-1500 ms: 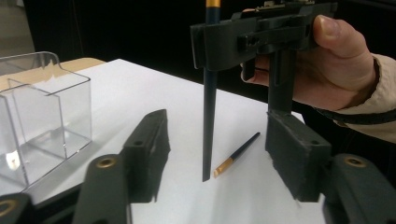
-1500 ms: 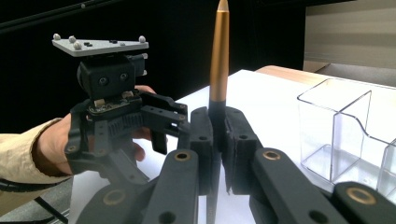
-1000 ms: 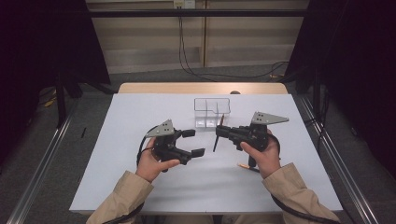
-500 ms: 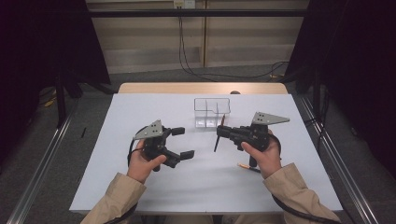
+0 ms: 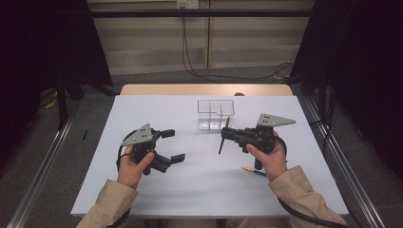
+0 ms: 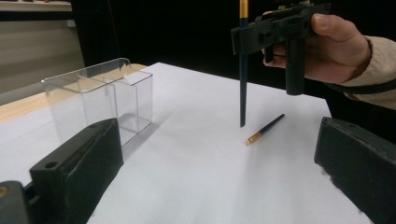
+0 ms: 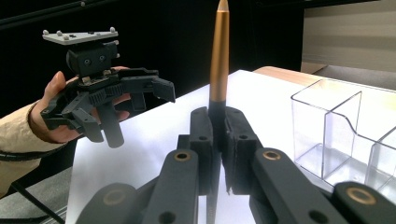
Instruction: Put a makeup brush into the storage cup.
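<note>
Right gripper (image 5: pixel 227 137) pinches a pencil (image 5: pixel 223 137) upright near the clear box (image 5: pixel 216 114). Left gripper (image 5: pixel 172 145) is spread wide, empty. Next, I think, the pencil goes into the box.

Light falls from above onto my white counter (image 5: pixel 199 180), which glows evenly while the room around it sinks into black. My left claw's (image 6: pixel 210 172) jaws loom soft and blurred up close. The clear box (image 6: pixel 100 100) throws a faint grey shadow and catches pale glare along its rims.
</note>
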